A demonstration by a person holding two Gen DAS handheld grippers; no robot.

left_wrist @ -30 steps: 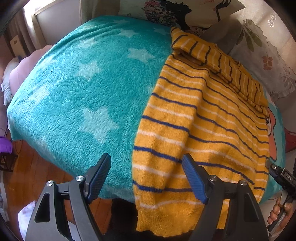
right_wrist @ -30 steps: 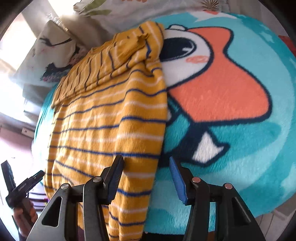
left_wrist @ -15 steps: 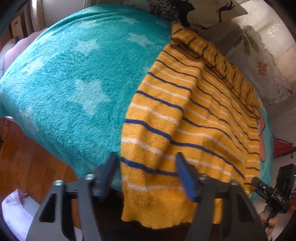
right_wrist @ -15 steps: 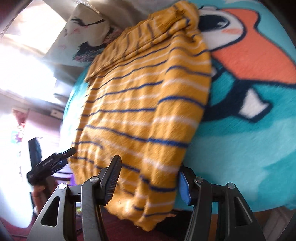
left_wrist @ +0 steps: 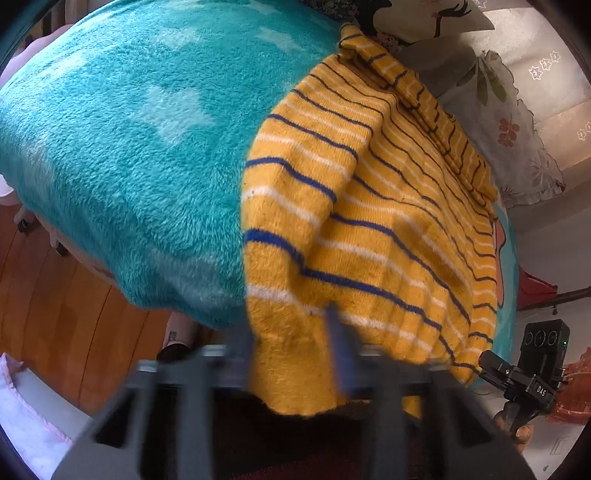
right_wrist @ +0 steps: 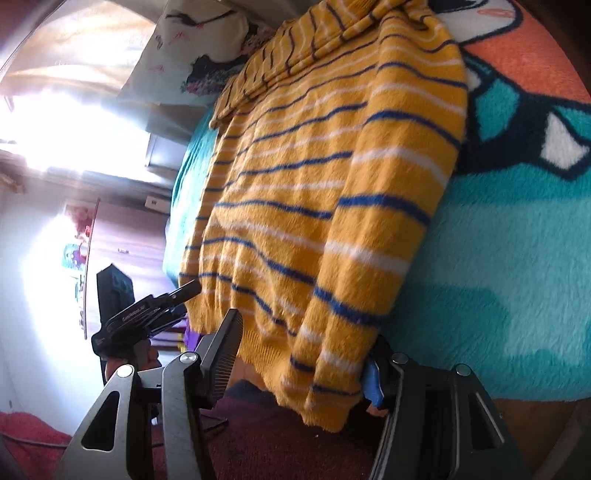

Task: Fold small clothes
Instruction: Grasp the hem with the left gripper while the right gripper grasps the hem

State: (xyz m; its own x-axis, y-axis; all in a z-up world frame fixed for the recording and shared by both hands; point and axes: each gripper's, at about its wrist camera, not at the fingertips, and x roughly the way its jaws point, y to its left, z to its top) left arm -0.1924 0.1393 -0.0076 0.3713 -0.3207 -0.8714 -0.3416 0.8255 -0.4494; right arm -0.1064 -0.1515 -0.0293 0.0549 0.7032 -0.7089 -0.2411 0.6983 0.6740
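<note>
A yellow sweater [left_wrist: 369,206] with blue and white stripes lies on a teal fleece blanket [left_wrist: 129,129], its hem hanging over the near edge. Its sleeves are folded across the top. My left gripper [left_wrist: 291,350] is blurred; its jaws have closed in around the hem's left corner, which bunches up. In the right wrist view the sweater [right_wrist: 314,184] fills the middle. My right gripper [right_wrist: 303,365] is open, its jaws either side of the hem's right corner; the right finger is partly hidden by cloth.
The blanket carries a cartoon print in orange, white and dark blue [right_wrist: 524,92]. Patterned pillows [left_wrist: 424,14] lie at the far end. Wooden floor [left_wrist: 55,314] shows at left. The right gripper also appears in the left wrist view [left_wrist: 524,384].
Both grippers moved forward and down onto the sweater's hem. The left jaws narrowed on the left corner and the cloth lifted and wrinkled. The right jaws now straddle the right corner.
</note>
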